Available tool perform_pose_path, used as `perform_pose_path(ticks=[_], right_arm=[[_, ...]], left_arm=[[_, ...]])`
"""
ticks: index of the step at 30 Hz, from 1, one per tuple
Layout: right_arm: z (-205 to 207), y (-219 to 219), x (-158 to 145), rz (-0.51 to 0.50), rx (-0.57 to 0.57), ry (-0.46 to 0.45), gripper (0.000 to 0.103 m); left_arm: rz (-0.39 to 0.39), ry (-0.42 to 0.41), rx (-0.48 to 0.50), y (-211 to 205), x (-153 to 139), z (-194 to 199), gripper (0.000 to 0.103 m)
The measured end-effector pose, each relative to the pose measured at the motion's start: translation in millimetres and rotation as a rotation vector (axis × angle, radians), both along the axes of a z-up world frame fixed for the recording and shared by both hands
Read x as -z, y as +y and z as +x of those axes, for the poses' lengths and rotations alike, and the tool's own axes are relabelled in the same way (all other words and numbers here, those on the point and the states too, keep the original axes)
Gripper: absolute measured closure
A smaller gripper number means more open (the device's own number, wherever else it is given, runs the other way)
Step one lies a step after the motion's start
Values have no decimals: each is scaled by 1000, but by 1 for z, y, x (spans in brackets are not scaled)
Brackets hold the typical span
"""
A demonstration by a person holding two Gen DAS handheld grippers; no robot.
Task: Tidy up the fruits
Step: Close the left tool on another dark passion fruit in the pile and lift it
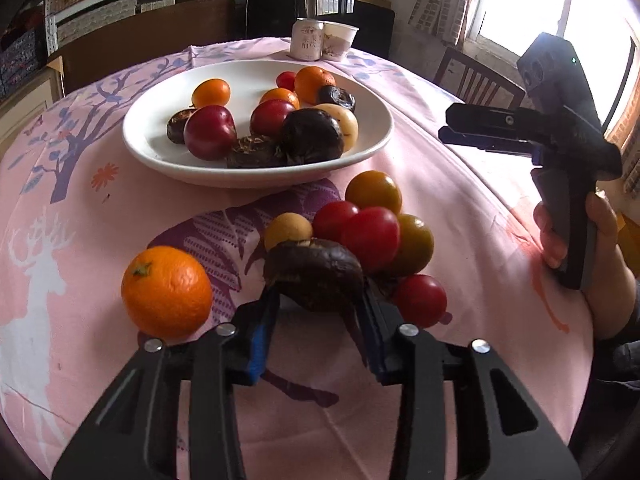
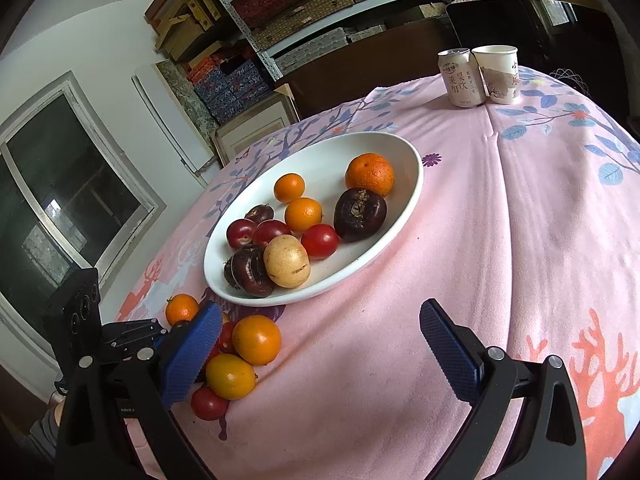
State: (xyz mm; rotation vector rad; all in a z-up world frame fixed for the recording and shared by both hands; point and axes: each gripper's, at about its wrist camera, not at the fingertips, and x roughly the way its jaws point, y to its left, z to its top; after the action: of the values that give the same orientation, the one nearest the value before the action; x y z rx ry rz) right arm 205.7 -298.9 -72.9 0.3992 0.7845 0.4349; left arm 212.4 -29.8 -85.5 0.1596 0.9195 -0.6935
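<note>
My left gripper (image 1: 316,300) is shut on a dark brown water chestnut (image 1: 314,272), just above the pink tablecloth. Around it lie an orange (image 1: 166,292), a small tan fruit (image 1: 288,230), red tomatoes (image 1: 370,236) and yellow-orange tomatoes (image 1: 374,191). The white plate (image 1: 160,136) behind holds several fruits: oranges, red tomatoes, dark chestnuts and a pale yellow fruit. My right gripper (image 2: 320,344) is open and empty, held above the cloth in front of the plate (image 2: 412,184); it shows at the right in the left wrist view (image 1: 472,130). The loose fruit pile (image 2: 240,356) lies at its left finger.
A drink can (image 2: 460,76) and a paper cup (image 2: 498,74) stand at the table's far edge. A wooden chair (image 1: 476,76) stands beyond the table on the right. Shelves with boxes line the back wall.
</note>
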Motion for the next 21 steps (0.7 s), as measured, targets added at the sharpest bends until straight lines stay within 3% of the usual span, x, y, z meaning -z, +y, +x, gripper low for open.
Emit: perform_pose_path(ticks=[3, 9, 14, 16, 18, 21], right_arm=[[1, 0, 1, 2, -5, 4, 3], [-4, 17, -1, -25, -93, 0, 3], [-10, 35, -2, -67, -156, -15, 3], [-10, 37, -1, -76, -160, -10, 3], [-9, 37, 0, -77, -155, -3, 3], [-9, 34, 2, -64, -141, 7, 3]], left_arm=[[26, -22, -9, 3, 0, -9, 65], [-39, -53, -48, 17, -14, -21, 65], [0, -20, -33, 17, -6, -37, 64], [-23, -12, -48, 22, -7, -40, 42], [-46, -8, -69, 28, -9, -41, 26], [-31, 0, -75, 26, -7, -39, 24]])
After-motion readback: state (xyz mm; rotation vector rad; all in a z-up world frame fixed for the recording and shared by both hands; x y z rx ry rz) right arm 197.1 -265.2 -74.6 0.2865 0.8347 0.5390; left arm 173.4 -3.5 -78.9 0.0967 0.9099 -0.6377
